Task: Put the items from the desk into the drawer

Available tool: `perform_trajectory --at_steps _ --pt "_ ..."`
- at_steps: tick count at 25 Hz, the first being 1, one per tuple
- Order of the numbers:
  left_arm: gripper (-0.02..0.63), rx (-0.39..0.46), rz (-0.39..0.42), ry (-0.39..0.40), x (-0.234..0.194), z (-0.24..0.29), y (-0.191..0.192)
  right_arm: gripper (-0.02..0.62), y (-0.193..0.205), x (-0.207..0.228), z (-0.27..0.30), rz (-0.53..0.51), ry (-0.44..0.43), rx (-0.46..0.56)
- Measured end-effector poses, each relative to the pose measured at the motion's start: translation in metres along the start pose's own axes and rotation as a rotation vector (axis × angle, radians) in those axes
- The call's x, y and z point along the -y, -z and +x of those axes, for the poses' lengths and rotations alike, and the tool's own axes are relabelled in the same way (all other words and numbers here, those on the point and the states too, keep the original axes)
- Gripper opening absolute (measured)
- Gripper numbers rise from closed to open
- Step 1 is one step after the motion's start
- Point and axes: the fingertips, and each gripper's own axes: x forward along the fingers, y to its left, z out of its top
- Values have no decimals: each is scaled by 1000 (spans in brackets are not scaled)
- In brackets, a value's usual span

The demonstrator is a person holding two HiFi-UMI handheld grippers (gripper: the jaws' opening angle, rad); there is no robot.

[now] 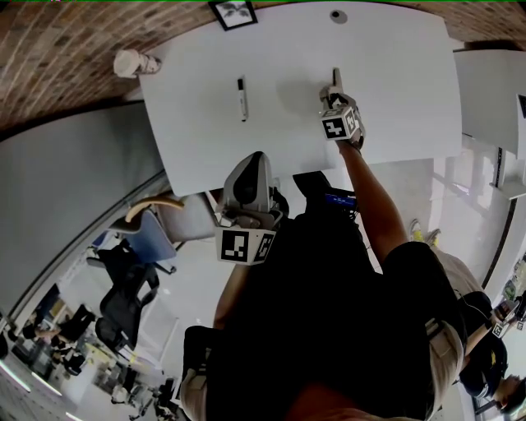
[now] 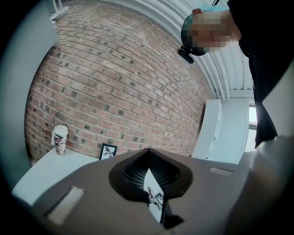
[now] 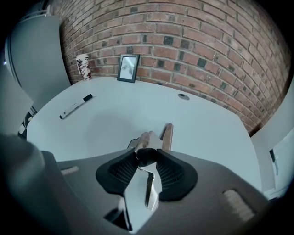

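Note:
A silvery metal tool (image 3: 156,137), shaped like a stapler, lies on the white desk (image 1: 394,82) right of its middle. My right gripper (image 3: 146,156) points steeply down at the tool, and its black pads press on the tool's dark near end. In the head view the tool (image 1: 335,80) pokes out beyond the right gripper (image 1: 334,99). A black-and-white marker pen (image 1: 242,99) (image 3: 76,106) lies loose to the left. My left gripper (image 1: 255,158) (image 2: 148,151) hovers at the desk's near edge, tips together, holding nothing. No drawer is in view.
A patterned paper cup (image 1: 136,62) (image 3: 83,67) stands at the desk's far left corner, a small photo frame (image 1: 233,13) (image 3: 127,68) against the brick wall. A cable grommet (image 1: 338,16) sits at the far edge. Another white desk (image 1: 493,90) is to the right, office chairs (image 1: 123,288) behind.

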Motion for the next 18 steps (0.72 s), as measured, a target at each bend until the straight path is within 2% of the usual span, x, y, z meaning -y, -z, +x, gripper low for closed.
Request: perform_trajectory --at_steps 4,18 --pt "14 7 1 0 0 -5 -2 89 -1 1 -7 2 -9 6" --pt "14 39 17 -15 12 -22 -11 77 20 -5 -35 53 -129 12"
